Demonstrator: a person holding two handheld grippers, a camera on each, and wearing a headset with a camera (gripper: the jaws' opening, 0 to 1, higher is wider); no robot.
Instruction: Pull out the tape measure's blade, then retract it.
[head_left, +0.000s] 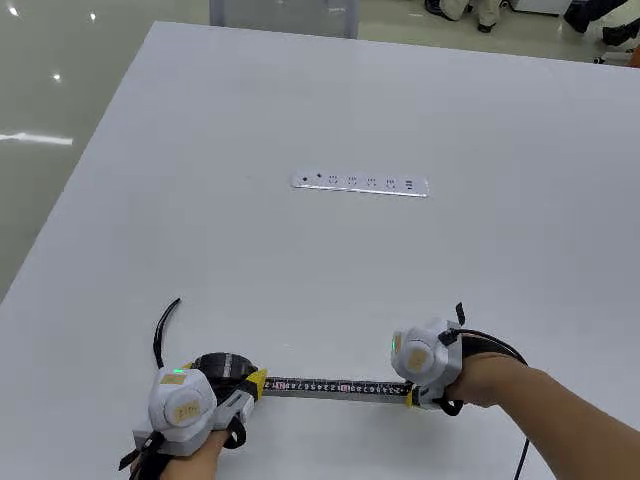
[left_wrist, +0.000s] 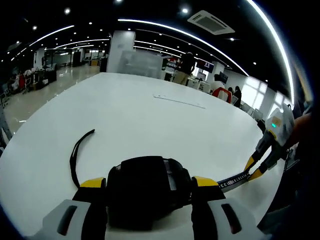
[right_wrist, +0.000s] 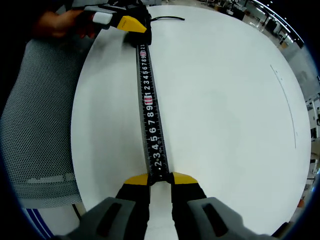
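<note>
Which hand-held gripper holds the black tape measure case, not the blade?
The left hand-held gripper: its jaws clamp the black tape measure case, while the right hand-held gripper pinches the end of the black numbered blade.

One tape measure (head_left: 222, 366), one power strip (head_left: 360, 184), one table (head_left: 300, 110), two claws: left claw (head_left: 256, 382), right claw (head_left: 410, 393)

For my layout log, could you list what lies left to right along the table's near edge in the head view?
Black curved strap, black round tape measure case in the left gripper, black numbered blade, right gripper.
</note>
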